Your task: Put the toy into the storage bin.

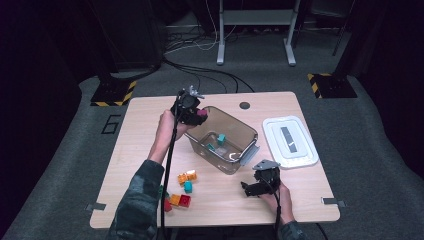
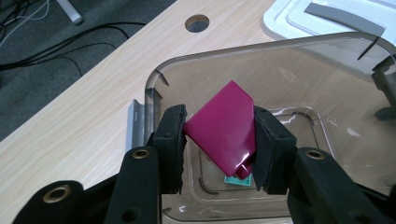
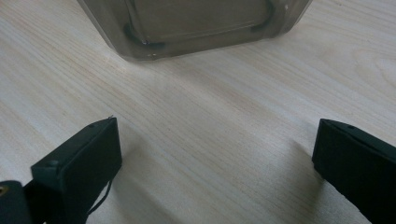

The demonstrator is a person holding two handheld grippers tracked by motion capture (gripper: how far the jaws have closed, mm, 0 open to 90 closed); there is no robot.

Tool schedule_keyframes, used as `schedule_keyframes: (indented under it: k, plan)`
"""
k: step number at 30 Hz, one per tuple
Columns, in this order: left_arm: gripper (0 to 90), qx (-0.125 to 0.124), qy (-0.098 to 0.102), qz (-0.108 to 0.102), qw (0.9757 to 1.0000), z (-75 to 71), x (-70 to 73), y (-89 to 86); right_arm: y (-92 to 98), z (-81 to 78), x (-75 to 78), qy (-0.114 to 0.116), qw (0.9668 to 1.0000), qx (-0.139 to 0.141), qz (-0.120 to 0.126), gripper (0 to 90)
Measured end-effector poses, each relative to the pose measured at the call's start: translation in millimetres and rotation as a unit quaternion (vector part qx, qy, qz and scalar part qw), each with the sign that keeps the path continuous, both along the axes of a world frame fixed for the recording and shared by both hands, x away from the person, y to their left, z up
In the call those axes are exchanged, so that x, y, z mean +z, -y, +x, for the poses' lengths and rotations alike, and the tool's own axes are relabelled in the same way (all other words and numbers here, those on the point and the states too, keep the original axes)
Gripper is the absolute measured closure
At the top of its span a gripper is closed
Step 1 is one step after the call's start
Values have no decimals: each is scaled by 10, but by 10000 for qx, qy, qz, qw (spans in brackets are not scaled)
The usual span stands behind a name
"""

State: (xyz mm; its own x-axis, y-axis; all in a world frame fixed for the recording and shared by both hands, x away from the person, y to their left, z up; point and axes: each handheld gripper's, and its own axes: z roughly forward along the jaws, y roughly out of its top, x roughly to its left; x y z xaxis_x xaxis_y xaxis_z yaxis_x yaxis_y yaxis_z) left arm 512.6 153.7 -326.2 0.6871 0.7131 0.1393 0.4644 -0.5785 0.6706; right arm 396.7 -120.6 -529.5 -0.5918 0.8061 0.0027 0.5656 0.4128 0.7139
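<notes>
**Magenta block held over the clear bin**

High view: the left gripper (image 1: 192, 111) hangs at the far rim of the clear bin (image 1: 245, 131).

Left gripper view: its jaws are clamped on a tilted magenta block (image 2: 223, 128) above the bin's inside.

Right gripper view: the right gripper (image 3: 217, 161) has its jaws wide apart over bare table (image 3: 196, 116), with nothing between them.

On the table (image 1: 150, 120) stands 1 clear plastic bin (image 1: 243, 131) and beside it lies 1 white lid (image 1: 290, 141). Inside the bin are 2 teal blocks (image 1: 220, 138). 1 magenta block (image 2: 223, 126) is held over the bin. Loose on the table near the front edge lie about 5 blocks (image 1: 187, 176): orange, teal, red and green, some partly hidden by a sleeve. 2 grippers are in view.
</notes>
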Motion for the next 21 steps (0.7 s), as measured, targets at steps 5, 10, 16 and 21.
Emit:
schedule_keyframes:
  k: [5,10,16,21]
  plan:
    - [589,-15,-73,7,10000,28,-35,49,-1,0,0,0,10000,-3,4,6]
    - [509,78,-141,-17,9999,55,-62,82,-1,0,0,-1,10000,-3,3,6]
    - [265,193,-184,-132,9996,32,-52,33,-1,-1,0,-3,10000,-7,4,8]
    - [179,208,-86,-171,9996,-67,-6,-72,1,-1,0,5,10000,5,-12,8]
